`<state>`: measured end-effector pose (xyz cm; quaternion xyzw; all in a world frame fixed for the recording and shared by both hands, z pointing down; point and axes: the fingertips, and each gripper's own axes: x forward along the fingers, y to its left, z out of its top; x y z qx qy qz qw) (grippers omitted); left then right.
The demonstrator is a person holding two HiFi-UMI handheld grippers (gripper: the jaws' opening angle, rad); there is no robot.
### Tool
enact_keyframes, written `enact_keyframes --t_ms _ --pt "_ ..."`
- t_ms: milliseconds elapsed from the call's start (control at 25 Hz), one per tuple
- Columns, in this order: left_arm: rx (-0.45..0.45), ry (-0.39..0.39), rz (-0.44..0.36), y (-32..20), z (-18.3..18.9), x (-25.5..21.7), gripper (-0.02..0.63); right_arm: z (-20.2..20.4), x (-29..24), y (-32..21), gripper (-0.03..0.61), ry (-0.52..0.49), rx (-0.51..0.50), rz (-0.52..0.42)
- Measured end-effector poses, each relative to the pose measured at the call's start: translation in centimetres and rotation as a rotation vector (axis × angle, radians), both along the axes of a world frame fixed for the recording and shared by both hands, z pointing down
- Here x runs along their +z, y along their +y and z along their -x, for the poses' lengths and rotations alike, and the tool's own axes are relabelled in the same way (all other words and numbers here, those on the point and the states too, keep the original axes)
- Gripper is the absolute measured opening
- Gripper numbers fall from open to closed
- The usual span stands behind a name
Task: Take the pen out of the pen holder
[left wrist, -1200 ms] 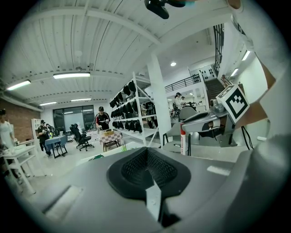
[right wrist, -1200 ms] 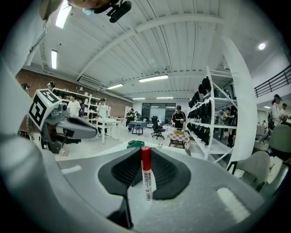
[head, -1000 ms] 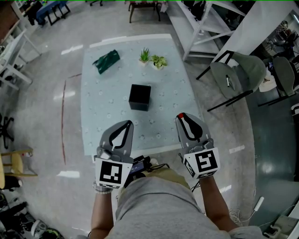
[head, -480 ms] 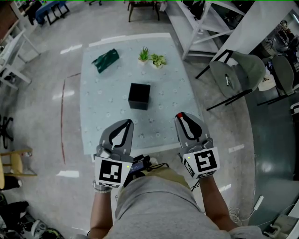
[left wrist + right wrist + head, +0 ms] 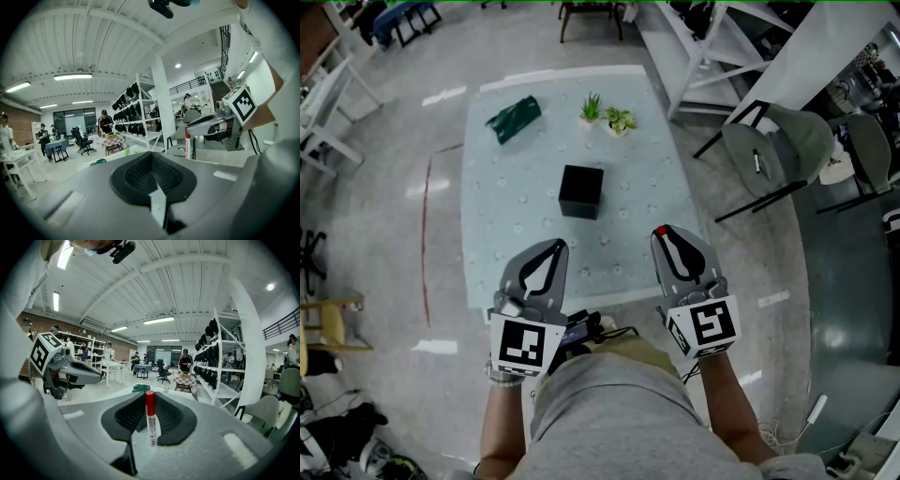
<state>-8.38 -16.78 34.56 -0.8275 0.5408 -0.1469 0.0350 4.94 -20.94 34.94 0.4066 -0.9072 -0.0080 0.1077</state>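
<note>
1. Nearest to us, our two hands hold the grippers side by side above the near edge of the table point(image 5: 502, 220), both pointing away from us and close to level.
2. Our left gripper point(image 5: 549, 247) is clenched with nothing in it; in its own view the dark pads meet along one seam.
3. Our right gripper point(image 5: 671, 242) is grasping the pen point(image 5: 150, 420). The pen stands upright between the pads, with its red cap on top and its white barrel below.
4. So the pen is out of the pen holder point(image 5: 581, 191) and well apart from it, over the table's near right corner.
5. Farther out, the pen holder, a black cube, sits alone near the middle of the pale table.
6. Beyond it, a dark green bag point(image 5: 514, 121) lies toward the far left corner, and two small potted plants point(image 5: 606, 116) stand just beside each other at the far edge.
7. Off to the right, past the table, a grey chair point(image 5: 780, 141) stands on the floor.
</note>
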Motion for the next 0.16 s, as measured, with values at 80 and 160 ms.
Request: enact_keyframes --t_ms 80,160 --pt "0.001 -0.003 -0.005 -0.03 0.03 -0.17 0.006 0.06 0.00 0.01 0.063 0.000 -0.001 0.001" --pt "-0.001 -0.002 -0.006 -0.04 0.11 -0.28 0.006 0.12 -0.05 0.01 0.063 -0.001 -0.001 0.001"
